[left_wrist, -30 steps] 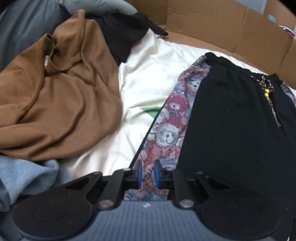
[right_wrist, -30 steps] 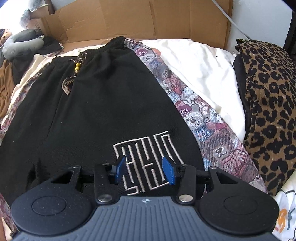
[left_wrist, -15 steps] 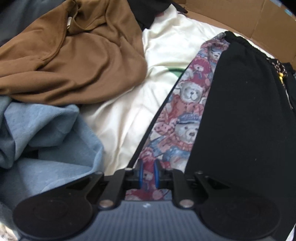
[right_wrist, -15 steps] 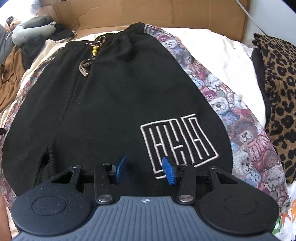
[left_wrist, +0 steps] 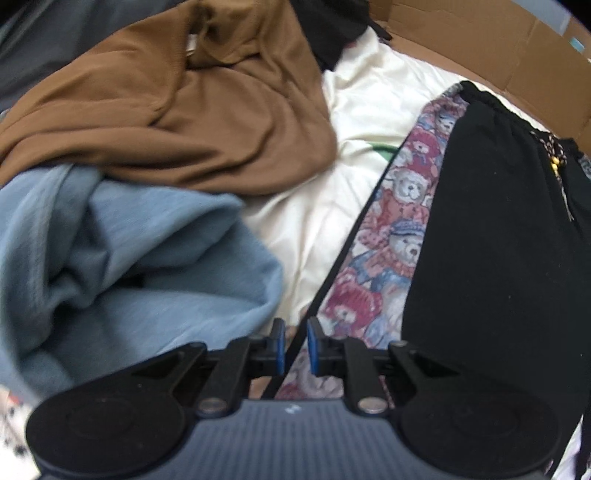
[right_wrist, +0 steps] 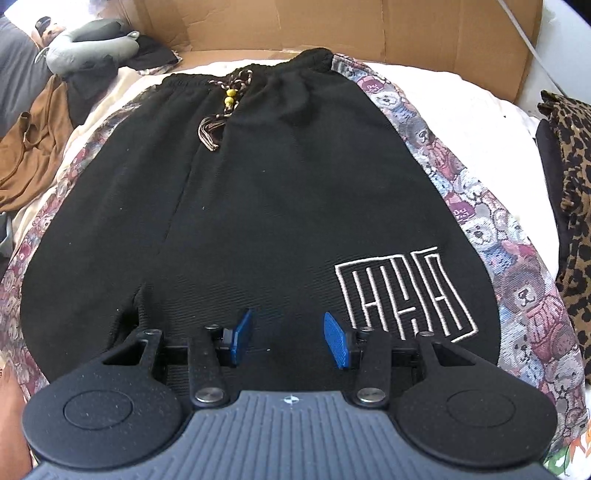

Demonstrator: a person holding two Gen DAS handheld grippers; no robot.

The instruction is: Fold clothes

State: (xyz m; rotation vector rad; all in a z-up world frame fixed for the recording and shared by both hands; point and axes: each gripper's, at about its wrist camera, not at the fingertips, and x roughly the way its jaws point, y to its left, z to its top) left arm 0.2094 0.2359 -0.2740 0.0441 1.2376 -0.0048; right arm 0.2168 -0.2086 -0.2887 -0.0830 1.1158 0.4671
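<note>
Black shorts [right_wrist: 295, 192] with teddy-bear side panels [right_wrist: 476, 221] lie flat on the cream bed sheet [left_wrist: 332, 206], waistband away from me, a white line logo [right_wrist: 402, 291] on one leg. In the right wrist view my right gripper [right_wrist: 288, 336] hovers wide open over the black fabric near the leg hems, left of the logo. My left gripper [left_wrist: 294, 345] is low at the shorts' left edge, beside the bear panel [left_wrist: 399, 236]. Its blue pads [left_wrist: 277, 343] stand only a narrow gap apart. The dark edge of the shorts runs under that gap, not lifted.
A brown garment [left_wrist: 177, 110] and a light blue one [left_wrist: 122, 258] are heaped left of the shorts. A cardboard wall [right_wrist: 332, 26] runs along the far side. A leopard-print cushion [right_wrist: 572, 177] lies to the right, and a grey neck pillow [right_wrist: 92, 40] at the far left.
The left gripper has drawn back along the shorts' bear panel to its outer edge, bringing the blue garment into view. The right gripper has shifted left, off the logo. Neither changed its opening.
</note>
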